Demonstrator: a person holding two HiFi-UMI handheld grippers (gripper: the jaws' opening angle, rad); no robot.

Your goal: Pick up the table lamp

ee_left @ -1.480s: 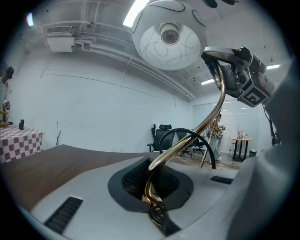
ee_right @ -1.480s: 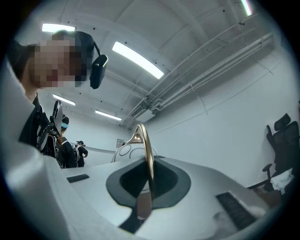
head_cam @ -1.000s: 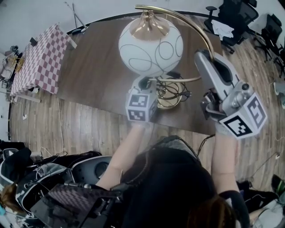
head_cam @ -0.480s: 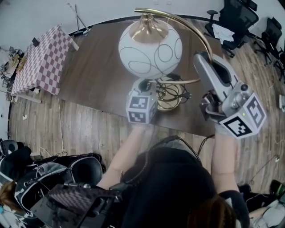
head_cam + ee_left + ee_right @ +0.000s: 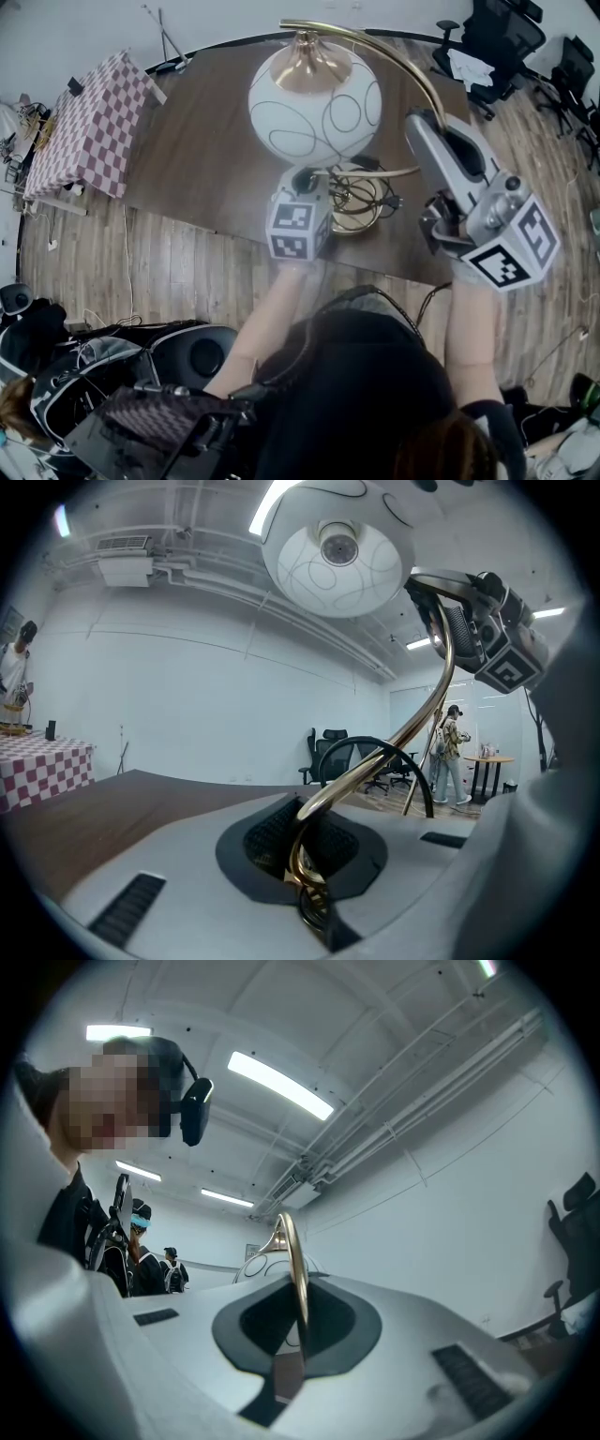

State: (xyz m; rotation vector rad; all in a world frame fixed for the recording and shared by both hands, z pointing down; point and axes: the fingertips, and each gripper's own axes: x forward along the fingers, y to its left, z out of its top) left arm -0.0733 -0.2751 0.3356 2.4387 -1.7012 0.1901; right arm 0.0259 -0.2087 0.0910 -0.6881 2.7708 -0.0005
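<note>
The table lamp has a white globe shade (image 5: 314,103) with thin circle lines, hung from a curved brass arm (image 5: 398,54). Its round brass base (image 5: 356,202) is over the dark wooden table (image 5: 206,159). I cannot tell whether the base touches the table. My left gripper (image 5: 305,176) is shut on the lower brass stem (image 5: 412,728) just above the base, under the globe (image 5: 339,564). My right gripper (image 5: 422,120) is shut on the brass arm (image 5: 292,1260) higher up, at the right of the globe. The pads of both hide the gripped spots.
A black cable (image 5: 382,197) coils at the lamp base. A table with a red-checked cloth (image 5: 89,127) stands at the left. Black office chairs (image 5: 497,37) are beyond the table's far right corner. Bags and gear (image 5: 112,375) lie on the floor near me.
</note>
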